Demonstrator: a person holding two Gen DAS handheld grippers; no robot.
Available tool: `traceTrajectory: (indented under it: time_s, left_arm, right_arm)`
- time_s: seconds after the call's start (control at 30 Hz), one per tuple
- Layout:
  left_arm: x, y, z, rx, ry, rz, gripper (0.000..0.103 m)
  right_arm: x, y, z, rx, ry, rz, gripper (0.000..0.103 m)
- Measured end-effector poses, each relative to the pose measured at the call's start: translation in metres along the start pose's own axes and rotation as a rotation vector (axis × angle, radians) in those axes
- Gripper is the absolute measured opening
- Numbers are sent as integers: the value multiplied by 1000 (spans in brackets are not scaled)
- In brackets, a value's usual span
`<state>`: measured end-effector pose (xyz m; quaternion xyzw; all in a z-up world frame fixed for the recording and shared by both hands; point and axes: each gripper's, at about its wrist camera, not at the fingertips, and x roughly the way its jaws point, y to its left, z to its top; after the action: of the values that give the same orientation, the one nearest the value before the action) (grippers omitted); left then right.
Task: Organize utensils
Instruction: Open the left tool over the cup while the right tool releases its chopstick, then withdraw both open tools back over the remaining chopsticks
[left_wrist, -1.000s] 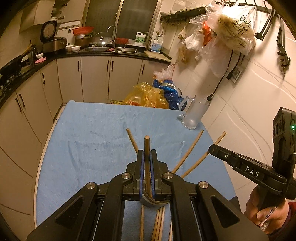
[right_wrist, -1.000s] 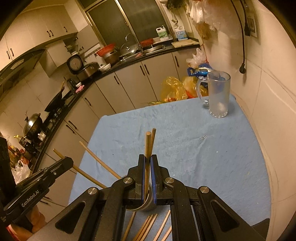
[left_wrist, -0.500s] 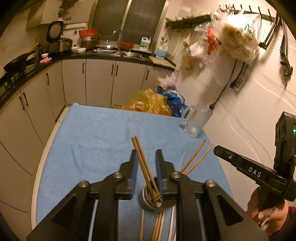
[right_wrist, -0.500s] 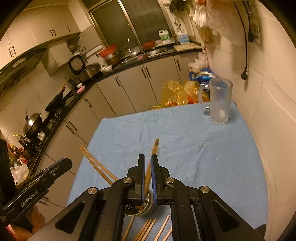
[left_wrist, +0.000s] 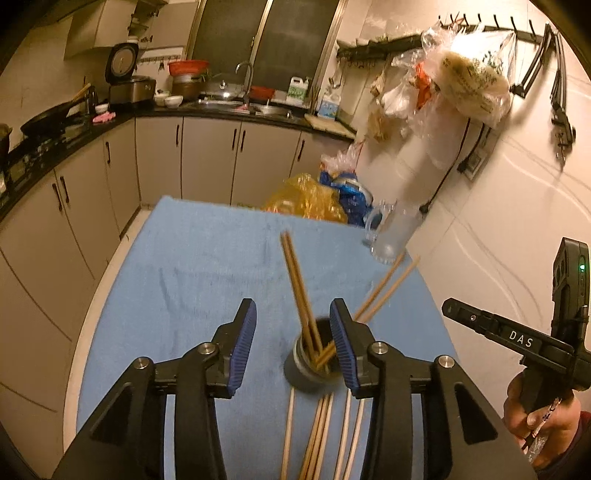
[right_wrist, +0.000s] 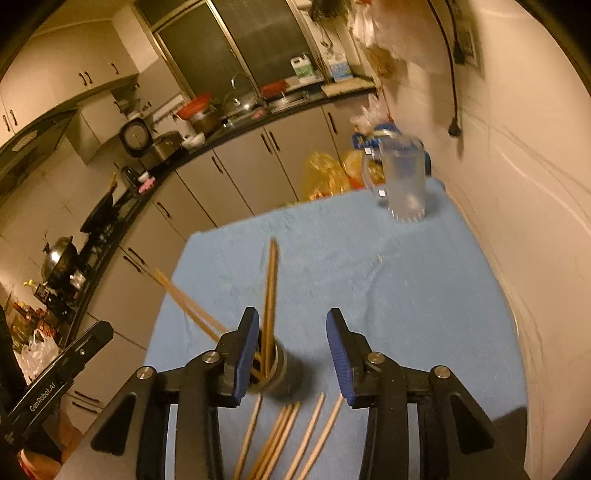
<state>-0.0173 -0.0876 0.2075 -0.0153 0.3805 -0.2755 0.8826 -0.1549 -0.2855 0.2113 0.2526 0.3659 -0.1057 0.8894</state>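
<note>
From the left wrist, the left tool (left_wrist: 293, 345) stands spread and its jaws are opening, with nothing pinched. A small round metal holder (left_wrist: 314, 360) sits on the blue-covered worktop (left_wrist: 192, 266) between the blue pads, close to the right one. Four wooden chopsticks stand in it: one pair (left_wrist: 295, 280) leans up and away, the other pair (left_wrist: 386, 286) slants right. Loose chopsticks (left_wrist: 325, 435) lie flat on the cloth just below the holder. This view alone shows the right tool from the side, with the hand (left_wrist: 543, 417) that grips it.

From the right wrist, the right tool (right_wrist: 291, 356) is likewise spread and opening, empty. The holder (right_wrist: 275, 369) sits beside the left pad, with one pair (right_wrist: 270, 284) nearly upright and the other (right_wrist: 188, 304) slanting left. Loose chopsticks (right_wrist: 291, 439) lie fanned on the cloth in front. A clear glass mug (right_wrist: 402, 184) stands at the worktop's far right corner, blurred. The left tool's black body (right_wrist: 55, 380) shows at the lower left.
</note>
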Motion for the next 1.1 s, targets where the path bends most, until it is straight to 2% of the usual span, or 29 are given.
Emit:
traceTrajectory:
  time_s: [0.2, 0.33, 0.73, 1.1]
  left_arm:
    - [8, 5, -48, -7, 107, -4, 41]
    - [12, 2, -72, 5, 169, -12, 41]
    - [2, 12, -105, 44, 246, -14, 41]
    - [-9, 31, -114, 40, 257, -16, 42]
  right_arm:
    - [21, -10, -51, 32, 144, -71, 41]
    - [29, -20, -68, 61, 201, -99, 41]
    - [37, 7, -102, 44, 278, -93, 41]
    - [43, 16, -121, 83, 311, -102, 41]
